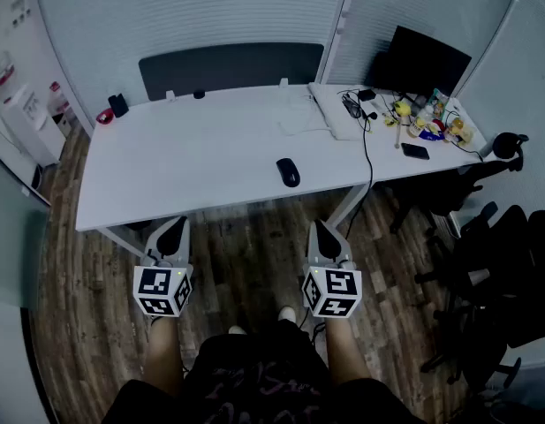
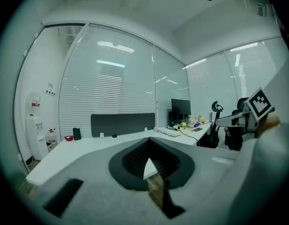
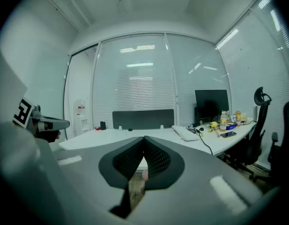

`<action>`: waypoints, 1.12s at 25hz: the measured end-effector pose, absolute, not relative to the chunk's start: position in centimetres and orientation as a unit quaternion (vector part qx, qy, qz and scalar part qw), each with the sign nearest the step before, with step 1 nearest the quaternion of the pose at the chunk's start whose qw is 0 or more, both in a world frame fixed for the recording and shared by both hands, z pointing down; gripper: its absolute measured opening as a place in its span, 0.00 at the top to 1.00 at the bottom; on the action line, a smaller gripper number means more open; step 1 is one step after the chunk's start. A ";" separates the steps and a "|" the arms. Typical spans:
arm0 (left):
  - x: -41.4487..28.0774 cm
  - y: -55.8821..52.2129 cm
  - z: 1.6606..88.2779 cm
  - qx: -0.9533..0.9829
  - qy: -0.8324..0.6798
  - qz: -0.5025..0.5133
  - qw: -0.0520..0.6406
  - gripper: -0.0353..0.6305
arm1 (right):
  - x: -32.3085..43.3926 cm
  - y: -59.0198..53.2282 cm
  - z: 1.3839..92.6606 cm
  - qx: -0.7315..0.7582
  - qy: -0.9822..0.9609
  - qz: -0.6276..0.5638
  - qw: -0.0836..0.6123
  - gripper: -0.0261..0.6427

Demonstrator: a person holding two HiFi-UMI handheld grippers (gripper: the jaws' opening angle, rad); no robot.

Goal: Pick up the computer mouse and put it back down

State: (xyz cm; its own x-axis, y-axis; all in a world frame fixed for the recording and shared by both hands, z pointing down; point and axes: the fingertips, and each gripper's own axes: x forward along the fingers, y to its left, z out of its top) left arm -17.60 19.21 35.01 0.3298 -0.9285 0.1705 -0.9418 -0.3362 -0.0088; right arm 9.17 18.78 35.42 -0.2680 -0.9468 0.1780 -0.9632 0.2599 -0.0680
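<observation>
Your left gripper (image 1: 177, 225) hangs over the wood floor (image 1: 246, 254), short of the table's near edge. Its jaws are pressed together with nothing between them. To its right, your right gripper (image 1: 319, 226) is held the same way, jaws closed and empty, also short of the near edge.

On the table (image 1: 193, 148), working from the left, a small red object (image 1: 105, 116) and a black block (image 1: 118, 105) sit at the far left corner. A dark divider panel (image 1: 228, 67) stands along the far edge. The computer mouse (image 1: 288, 172) lies by itself near the near edge, right of the middle. It sits ahead of your right gripper and a little to its left, and neither gripper touches it. Further right, a white keyboard (image 1: 332, 111) lies towards the far edge, and a black cable (image 1: 368, 153) runs over the near edge. At the right end are a monitor (image 1: 428, 60), a clutter of small yellow items (image 1: 427, 120) and a dark phone (image 1: 414, 151). Black office chairs (image 1: 510, 263) stand beyond the right edge.
</observation>
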 end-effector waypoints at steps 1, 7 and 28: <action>-17.4 19.1 35.0 0.814 -0.574 0.073 0.046 0.94 | 9.2 18.7 35.5 0.603 -0.792 0.081 0.052 0.96; -16.7 18.5 34.9 0.818 -0.568 0.076 0.047 0.94 | 10.0 18.5 35.4 0.609 -0.787 0.083 0.054 0.96; -15.1 18.9 36.2 0.838 -0.537 0.081 0.056 0.94 | 12.3 20.8 36.9 0.638 -0.762 0.099 0.048 0.95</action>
State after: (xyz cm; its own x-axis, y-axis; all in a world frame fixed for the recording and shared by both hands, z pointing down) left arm -15.06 18.89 36.15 0.4092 -0.8912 0.1956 -0.9093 -0.4160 0.0066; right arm 12.34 20.81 36.94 -0.1805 -0.9631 0.1997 -0.9821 0.1655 -0.0896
